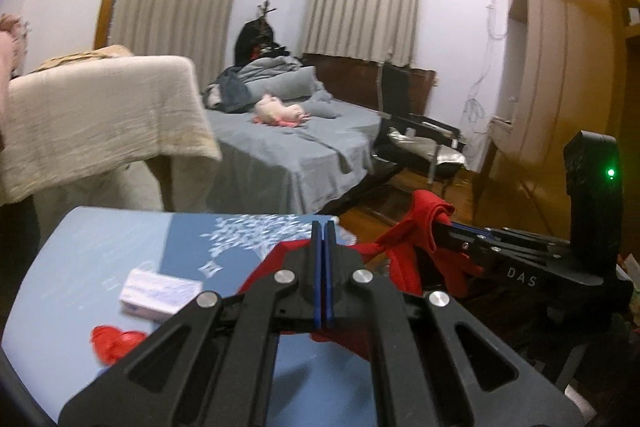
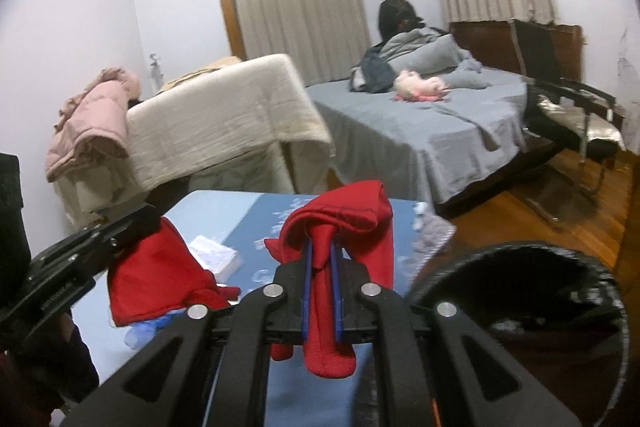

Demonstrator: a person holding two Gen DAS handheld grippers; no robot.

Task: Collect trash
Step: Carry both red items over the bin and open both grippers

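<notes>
A red cloth hangs stretched between both grippers above the blue table. My right gripper is shut on one bunched end, and folds drape over and below its blue pads. My left gripper has its pads pressed together. The right wrist view shows the left gripper with the cloth's other end hanging from its tip. On the table lie a white box and a crumpled red scrap. A round black bin stands open at the lower right, beside the table.
Beyond the table are a cream-covered piece of furniture with a pink jacket, a grey bed with a pink plush toy, and a black chair. A wooden wardrobe lines the right wall.
</notes>
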